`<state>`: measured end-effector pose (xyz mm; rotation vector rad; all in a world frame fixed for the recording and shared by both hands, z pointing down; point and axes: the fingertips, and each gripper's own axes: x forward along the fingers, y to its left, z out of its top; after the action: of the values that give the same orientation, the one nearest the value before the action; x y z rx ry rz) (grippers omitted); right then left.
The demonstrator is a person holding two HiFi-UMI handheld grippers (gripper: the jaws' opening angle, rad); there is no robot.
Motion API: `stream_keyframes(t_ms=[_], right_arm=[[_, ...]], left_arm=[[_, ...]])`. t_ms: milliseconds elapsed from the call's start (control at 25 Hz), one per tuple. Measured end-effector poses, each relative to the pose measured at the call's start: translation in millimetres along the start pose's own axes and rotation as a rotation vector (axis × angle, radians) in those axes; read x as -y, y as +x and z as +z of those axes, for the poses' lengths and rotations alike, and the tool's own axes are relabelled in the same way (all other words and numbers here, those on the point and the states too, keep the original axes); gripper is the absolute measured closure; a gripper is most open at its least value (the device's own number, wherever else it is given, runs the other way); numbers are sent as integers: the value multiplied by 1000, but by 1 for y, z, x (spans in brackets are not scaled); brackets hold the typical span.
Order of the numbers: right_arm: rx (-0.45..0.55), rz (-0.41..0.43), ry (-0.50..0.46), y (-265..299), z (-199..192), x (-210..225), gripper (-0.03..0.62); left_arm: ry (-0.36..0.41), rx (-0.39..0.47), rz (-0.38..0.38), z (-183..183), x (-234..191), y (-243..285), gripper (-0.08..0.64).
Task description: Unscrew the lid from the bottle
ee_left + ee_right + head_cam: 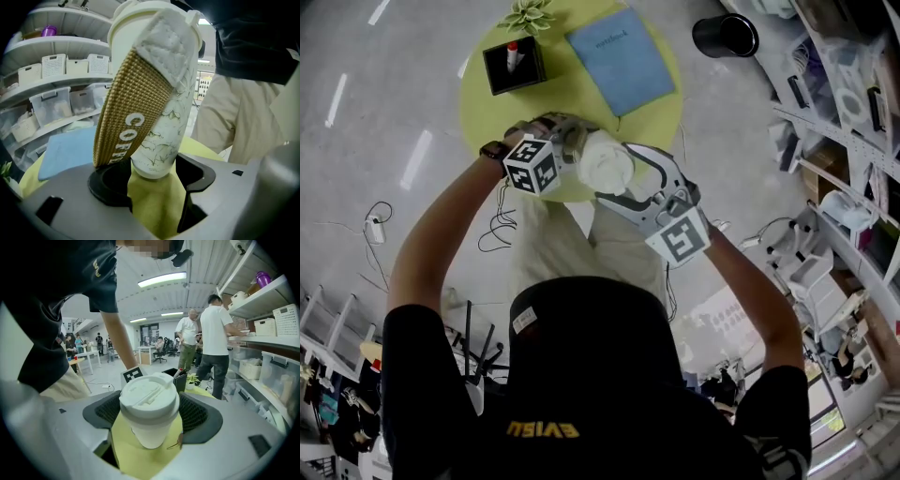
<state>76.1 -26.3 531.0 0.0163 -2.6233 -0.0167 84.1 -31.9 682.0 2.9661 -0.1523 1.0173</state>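
The bottle [161, 117] is cup-shaped and white with a leaf print. It has a tan woven sleeve [131, 108] lettered in white and a white lid [149, 397]. It is held in the air over the near edge of the round table [572, 103].

Its long axis runs from gripper to gripper. The left gripper [150, 183] has its jaws clamped on the base. The lid faces the right gripper [150, 414], whose jaws clasp the lid rim.
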Motion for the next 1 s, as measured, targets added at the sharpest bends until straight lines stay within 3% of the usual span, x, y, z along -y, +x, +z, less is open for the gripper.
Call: stream_keyframes(t_ms=[240,680,1000], right_arm=[[-2,105,-50,-5,1,1,201],[28,347,-194,-9,-3,3,202],[-7,514,-284,-12,-2,7,202]], left_arm=[[-78,-28,63,-3,-1,-1,255],[-354,37,324,13,-2,-21,253],[-441,48,389,32,-5,-18,253]])
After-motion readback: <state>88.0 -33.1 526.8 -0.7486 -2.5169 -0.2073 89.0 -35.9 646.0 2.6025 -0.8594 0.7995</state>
